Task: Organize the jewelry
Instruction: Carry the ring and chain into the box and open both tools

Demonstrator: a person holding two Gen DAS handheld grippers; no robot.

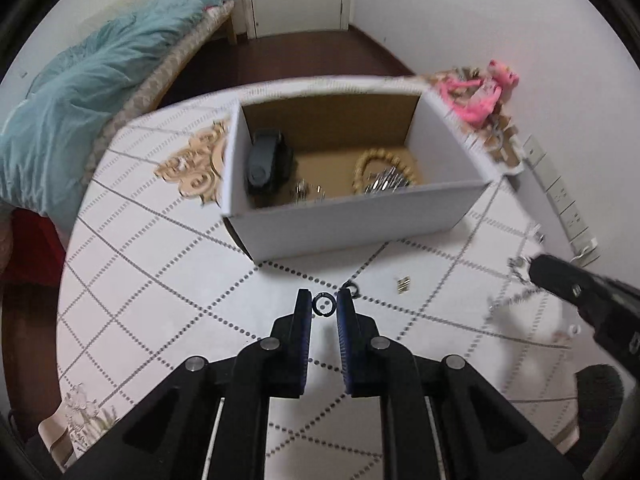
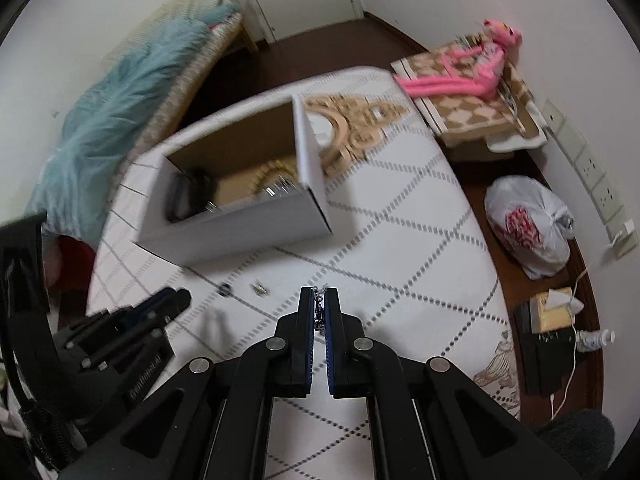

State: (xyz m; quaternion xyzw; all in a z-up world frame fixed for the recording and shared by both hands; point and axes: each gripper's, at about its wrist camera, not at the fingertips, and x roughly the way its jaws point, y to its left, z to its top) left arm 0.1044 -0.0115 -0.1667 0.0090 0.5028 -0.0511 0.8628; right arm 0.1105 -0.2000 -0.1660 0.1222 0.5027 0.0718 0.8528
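Note:
A white cardboard box stands on the patterned table and holds a black watch, a gold bead bracelet and silver pieces. My left gripper is shut on a small black ring and holds it in front of the box. A second black ring and a small gold earring lie on the table. My right gripper is shut on a silver chain, which dangles from it in the left wrist view. The box also shows in the right wrist view.
A carved cream mirror frame lies beside the box. A pink plush toy sits on a checked box at the back right. A white plastic bag and a tissue box are on the floor to the right. A bed with teal bedding is on the left.

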